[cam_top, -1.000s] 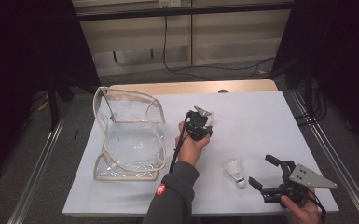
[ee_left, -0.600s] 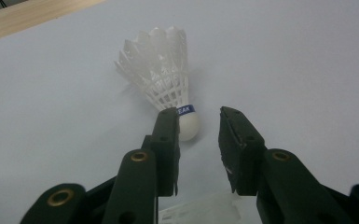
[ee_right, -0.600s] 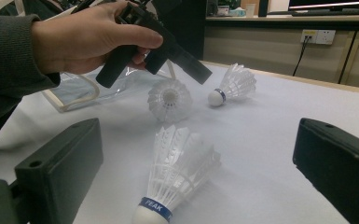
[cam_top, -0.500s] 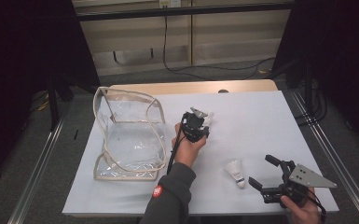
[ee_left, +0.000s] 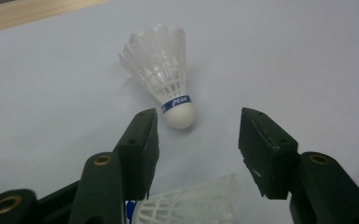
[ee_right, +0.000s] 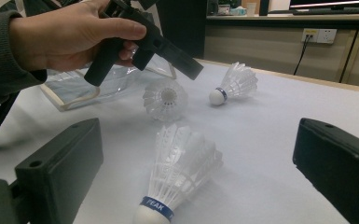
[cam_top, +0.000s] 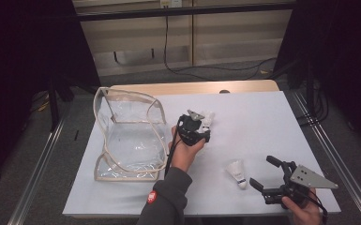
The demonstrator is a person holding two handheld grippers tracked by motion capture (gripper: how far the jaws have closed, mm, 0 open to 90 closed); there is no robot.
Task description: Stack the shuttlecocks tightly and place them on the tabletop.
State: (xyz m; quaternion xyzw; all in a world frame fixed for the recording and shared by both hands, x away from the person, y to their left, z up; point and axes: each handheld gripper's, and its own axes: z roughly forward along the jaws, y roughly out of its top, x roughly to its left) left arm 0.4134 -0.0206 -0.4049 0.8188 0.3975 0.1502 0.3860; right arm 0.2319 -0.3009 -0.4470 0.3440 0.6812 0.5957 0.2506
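Hovering mid-frame, left gripper (cam_top: 198,127) had just been opening its fingers, released, nothing pinched; one shuttlecock (ee_left: 165,72) lay ahead, another (ee_left: 186,207) under them. Right gripper (cam_top: 272,180) sat lower right, fingers spread, unloaded, third shuttlecock (cam_top: 236,172) beside it on the bench (cam_top: 272,117). Risk: crushing feathers, or nudging the cork so it rolls.

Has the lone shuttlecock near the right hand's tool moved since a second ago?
No. The shuttlecock lies at the same spot on the white table, just left of the right gripper, whose fingers stand open and apart from it.
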